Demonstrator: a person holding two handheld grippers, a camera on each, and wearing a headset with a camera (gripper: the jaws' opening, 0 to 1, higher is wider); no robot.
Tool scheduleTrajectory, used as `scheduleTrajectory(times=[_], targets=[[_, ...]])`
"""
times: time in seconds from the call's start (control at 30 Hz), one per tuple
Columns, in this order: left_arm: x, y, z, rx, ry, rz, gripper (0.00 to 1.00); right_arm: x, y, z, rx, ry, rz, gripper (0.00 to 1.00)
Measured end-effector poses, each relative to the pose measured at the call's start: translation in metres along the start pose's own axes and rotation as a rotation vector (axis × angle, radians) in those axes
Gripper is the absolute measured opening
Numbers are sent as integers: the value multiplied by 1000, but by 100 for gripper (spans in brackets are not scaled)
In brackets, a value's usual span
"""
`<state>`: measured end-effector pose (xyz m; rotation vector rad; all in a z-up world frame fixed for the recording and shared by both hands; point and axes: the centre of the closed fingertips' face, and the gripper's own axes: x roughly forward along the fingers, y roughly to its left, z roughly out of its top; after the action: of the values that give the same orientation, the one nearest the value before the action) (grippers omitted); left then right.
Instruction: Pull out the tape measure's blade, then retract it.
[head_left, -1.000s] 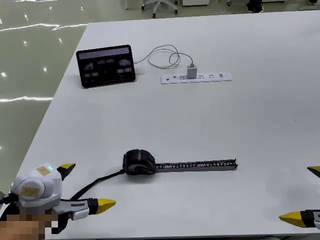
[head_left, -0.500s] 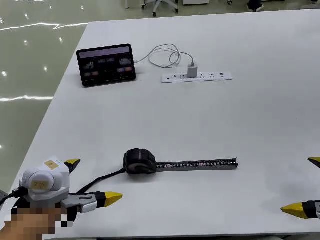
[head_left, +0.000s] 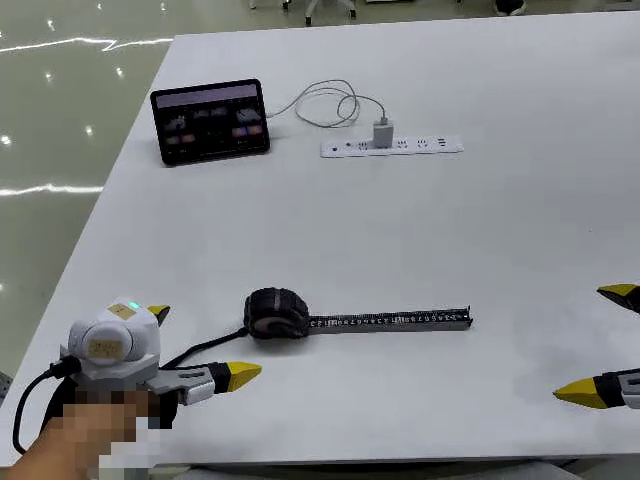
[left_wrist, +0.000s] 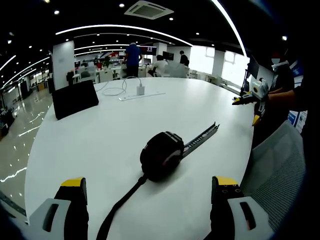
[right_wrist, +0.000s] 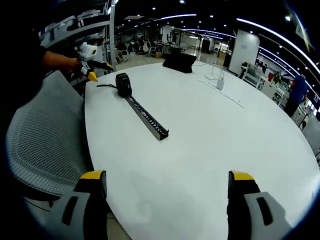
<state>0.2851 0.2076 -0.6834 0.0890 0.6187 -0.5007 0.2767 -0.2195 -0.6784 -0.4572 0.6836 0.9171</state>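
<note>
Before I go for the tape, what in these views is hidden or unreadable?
- Blade numerals: too small in the head view to read the extended length.
- Tape measure case lock button: lost in the dark, blurred casing, left gripper view.
- Strap end: hidden behind the left tool, head view.
- Right tool body: cut off by the head view's right edge.
- Tablet screen: too small to read.
</note>
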Motion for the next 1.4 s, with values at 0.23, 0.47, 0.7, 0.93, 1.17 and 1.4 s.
scheduleTrajectory(times=[0.23,0.47,0.7,0.93,1.17,1.4], targets=[[9,-4,2,-47,-6,21,100,5,-1,2,-28,22,27,96],[15,-3,9,-65,-21,61,100,11,-2,7,-53,33,43,96],[24,-7,15,-75,-24,70,100,14,-4,12,-74,42,54,96],[30,-13,29,-102,-43,81,100,18,-4,14,-90,54,70,95],[44,-22,29,-133,-44,71,99,27,-1,17,-98,61,91,96],[51,-27,32,-145,-56,134,100,33,2,20,-117,73,108,95]])
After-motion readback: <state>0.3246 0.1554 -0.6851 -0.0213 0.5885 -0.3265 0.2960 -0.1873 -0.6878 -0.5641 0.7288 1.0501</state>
